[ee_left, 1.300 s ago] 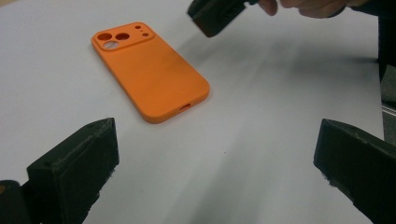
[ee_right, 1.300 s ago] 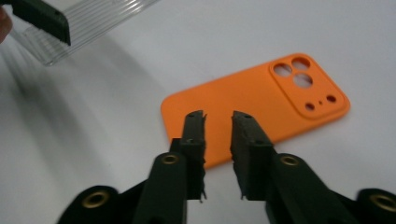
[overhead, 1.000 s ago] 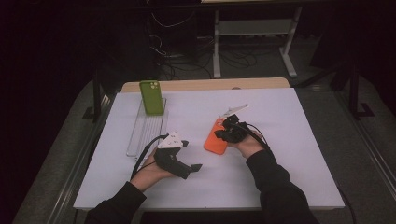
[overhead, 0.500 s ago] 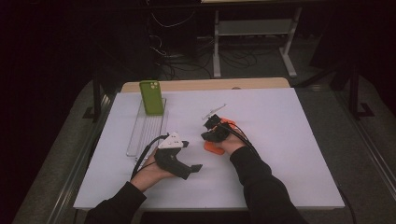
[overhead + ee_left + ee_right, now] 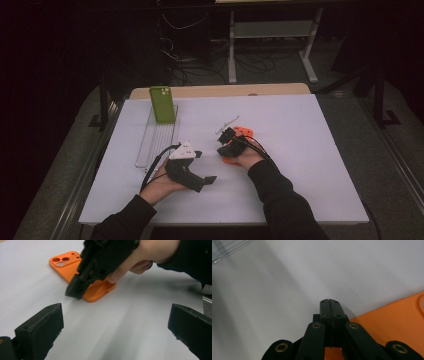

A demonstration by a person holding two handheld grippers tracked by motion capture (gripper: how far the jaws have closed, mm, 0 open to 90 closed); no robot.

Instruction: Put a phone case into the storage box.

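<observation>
Two hand-held grippers: the right hand-held gripper [image 5: 75,291], jaws closed empty, touched the orange phone case [image 5: 96,288]; the left hand-held gripper [image 5: 115,332] gaped wide, holding nothing.

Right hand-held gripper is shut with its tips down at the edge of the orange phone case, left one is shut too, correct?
Not quite. The left hand-held gripper is open: the left gripper view shows its jaws standing wide apart. The rest holds: the right hand-held gripper is shut, tips at the edge of the orange phone case.

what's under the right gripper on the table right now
An orange phone case lies flat beneath the shut right gripper, camera cutouts showing. Whether the tips touch it is unclear; its middle is hidden by the gripper and hand.
</observation>
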